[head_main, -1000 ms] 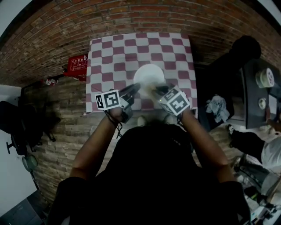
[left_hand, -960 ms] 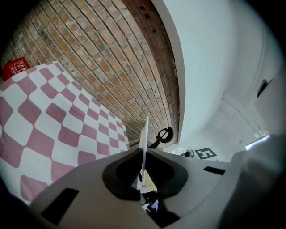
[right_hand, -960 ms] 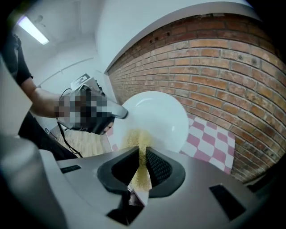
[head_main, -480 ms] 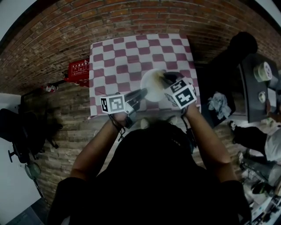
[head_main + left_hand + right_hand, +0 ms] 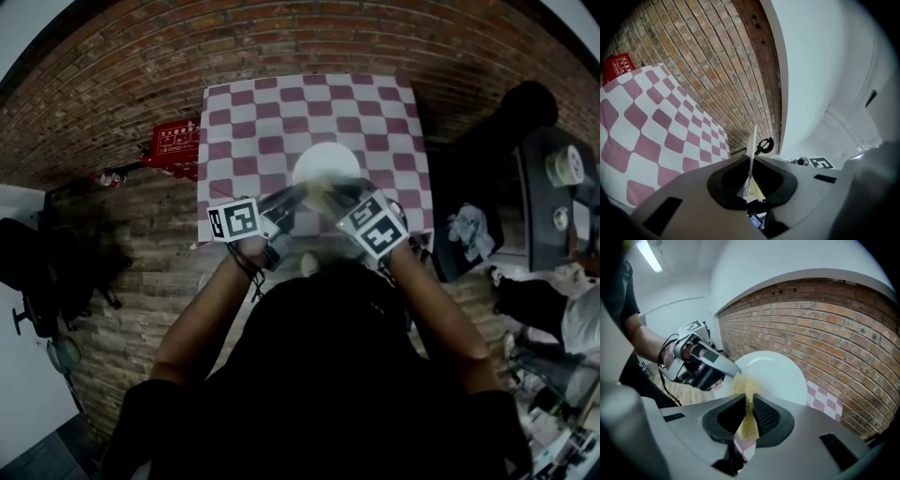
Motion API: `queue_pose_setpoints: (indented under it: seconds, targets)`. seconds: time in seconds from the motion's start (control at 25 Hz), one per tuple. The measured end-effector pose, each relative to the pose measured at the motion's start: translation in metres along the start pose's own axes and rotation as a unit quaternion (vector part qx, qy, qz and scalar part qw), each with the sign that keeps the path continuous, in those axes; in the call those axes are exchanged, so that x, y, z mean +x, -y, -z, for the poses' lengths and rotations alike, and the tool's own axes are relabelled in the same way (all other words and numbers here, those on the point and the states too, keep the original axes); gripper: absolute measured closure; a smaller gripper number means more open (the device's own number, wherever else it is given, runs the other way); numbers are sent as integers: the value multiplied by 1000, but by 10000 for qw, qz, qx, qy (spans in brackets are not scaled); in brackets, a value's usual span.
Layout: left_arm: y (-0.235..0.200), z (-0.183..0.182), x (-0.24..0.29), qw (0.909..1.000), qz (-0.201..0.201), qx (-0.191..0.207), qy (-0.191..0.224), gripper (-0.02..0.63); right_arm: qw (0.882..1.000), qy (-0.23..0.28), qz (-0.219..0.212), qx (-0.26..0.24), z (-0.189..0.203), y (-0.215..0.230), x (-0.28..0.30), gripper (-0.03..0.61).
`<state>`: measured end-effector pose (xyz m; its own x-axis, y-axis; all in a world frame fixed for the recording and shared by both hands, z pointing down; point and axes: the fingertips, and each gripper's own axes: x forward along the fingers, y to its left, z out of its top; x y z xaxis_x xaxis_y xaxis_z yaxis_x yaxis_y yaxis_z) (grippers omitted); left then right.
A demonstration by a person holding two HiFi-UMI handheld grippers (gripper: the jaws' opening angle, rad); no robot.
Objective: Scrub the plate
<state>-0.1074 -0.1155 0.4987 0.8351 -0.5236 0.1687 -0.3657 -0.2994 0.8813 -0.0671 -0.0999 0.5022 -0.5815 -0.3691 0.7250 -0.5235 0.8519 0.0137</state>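
A white plate (image 5: 326, 165) is held up over the red-and-white checked table (image 5: 253, 122). My left gripper (image 5: 287, 201) is shut on the plate's near-left rim. In the left gripper view the plate (image 5: 751, 150) shows edge-on between the jaws of the left gripper (image 5: 750, 176). My right gripper (image 5: 749, 411) is shut on a yellow scrubbing pad (image 5: 746, 390), whose tip presses on the plate's (image 5: 776, 376) face beside the left gripper (image 5: 710, 369). In the head view the right gripper (image 5: 330, 194) is at the plate's near edge, blurred.
The checked cloth (image 5: 647, 122) covers a small table on a brick floor. A red box (image 5: 173, 141) lies on the floor to the left. Dark furniture (image 5: 487, 178) and a shelf with small items stand at the right.
The right gripper swept out over the plate's right side with the pad, then came back toward me to its near edge. The left gripper and plate shifted slightly right.
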Motion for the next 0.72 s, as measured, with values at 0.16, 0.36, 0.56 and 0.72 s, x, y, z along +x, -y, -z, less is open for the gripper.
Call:
queue_pose_setpoints:
  seconds: [0.16,0.36,0.56,0.72]
  targets:
    - [-9,-4,-14,9999,-82,-35,82,583,9993,-335,33,144,26,9,2,528]
    - [-6,7,-16,9999,-41,-4,-106,583,9966,-537,551,289,32,51,-6,528]
    - [4,23,-4,9994,111,26,-332,583,9940,-366,1000,259,6,82,-16,528]
    - [13,28,5,9985,226,57,-495,581,9952,-82,970,79,-25,73,-17,528]
